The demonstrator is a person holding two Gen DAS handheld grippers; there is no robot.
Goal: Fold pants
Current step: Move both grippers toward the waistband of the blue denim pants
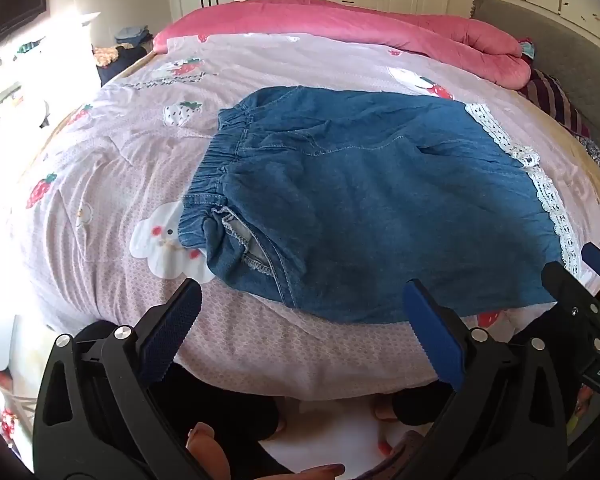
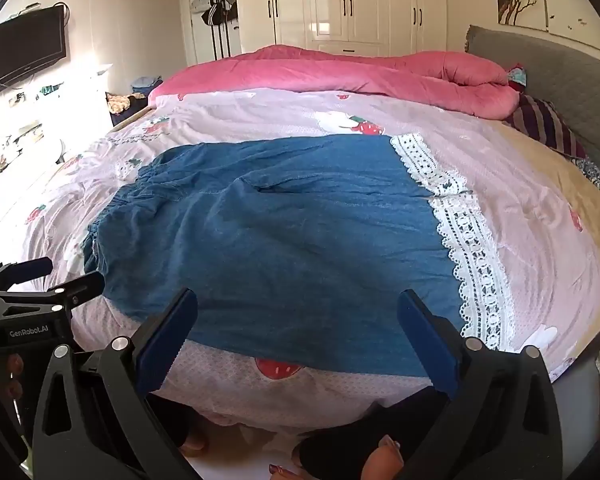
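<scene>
Blue denim pants (image 1: 360, 208) lie flat on the bed, elastic waistband (image 1: 216, 168) to the left and white lace hem (image 1: 540, 184) to the right. My left gripper (image 1: 302, 304) is open and empty, above the near edge of the pants by the waistband side. My right gripper (image 2: 298, 312) is open and empty, over the near edge of the pants (image 2: 280, 232), with the lace hem (image 2: 472, 248) to its right. The right gripper also shows at the right edge of the left wrist view (image 1: 580, 276), and the left gripper shows at the left edge of the right wrist view (image 2: 60, 276).
The pants rest on a pink strawberry-print sheet (image 1: 112, 168). A rolled pink quilt (image 2: 340, 76) lies along the far side. A grey headboard (image 2: 560, 80) and striped pillow (image 2: 544, 128) are at the right. The person's feet (image 2: 384, 456) stand by the near bed edge.
</scene>
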